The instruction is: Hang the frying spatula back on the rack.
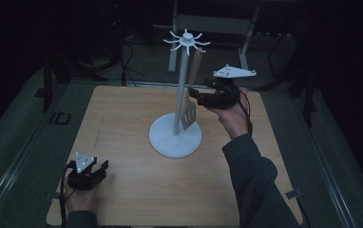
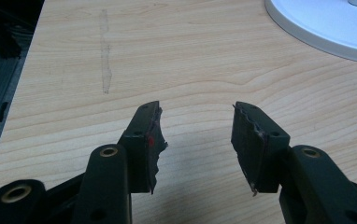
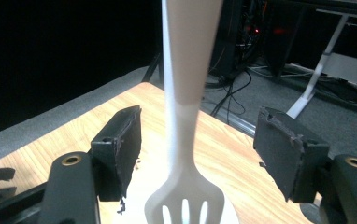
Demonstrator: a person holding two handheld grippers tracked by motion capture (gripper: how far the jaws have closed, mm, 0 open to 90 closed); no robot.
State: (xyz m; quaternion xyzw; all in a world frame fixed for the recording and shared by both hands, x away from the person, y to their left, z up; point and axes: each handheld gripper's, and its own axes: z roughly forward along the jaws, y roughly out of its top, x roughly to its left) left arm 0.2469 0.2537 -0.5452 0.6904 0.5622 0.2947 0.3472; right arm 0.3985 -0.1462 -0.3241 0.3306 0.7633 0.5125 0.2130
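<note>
A white utensil stand (image 1: 182,85) with a round base (image 1: 163,142) and a ring of hooks at its top stands on the middle of the wooden table (image 1: 137,199). A pale slotted spatula (image 1: 189,111) hangs from one hook, blade down beside the pole. My right gripper (image 1: 194,92) is held level at the spatula's lower handle. In the right gripper view the spatula (image 3: 186,93) hangs between the wide-open jaws of that gripper (image 3: 200,126), and neither pad touches it. My left gripper (image 1: 104,166) rests near the front left corner, open with nothing between its fingers (image 2: 197,126).
The stand's base (image 2: 326,23) lies ahead and to the right of the left gripper. Dark floor, cables and a metal frame (image 1: 208,23) surround the table beyond its far edge. A faint scuff line (image 2: 105,51) marks the tabletop at the left.
</note>
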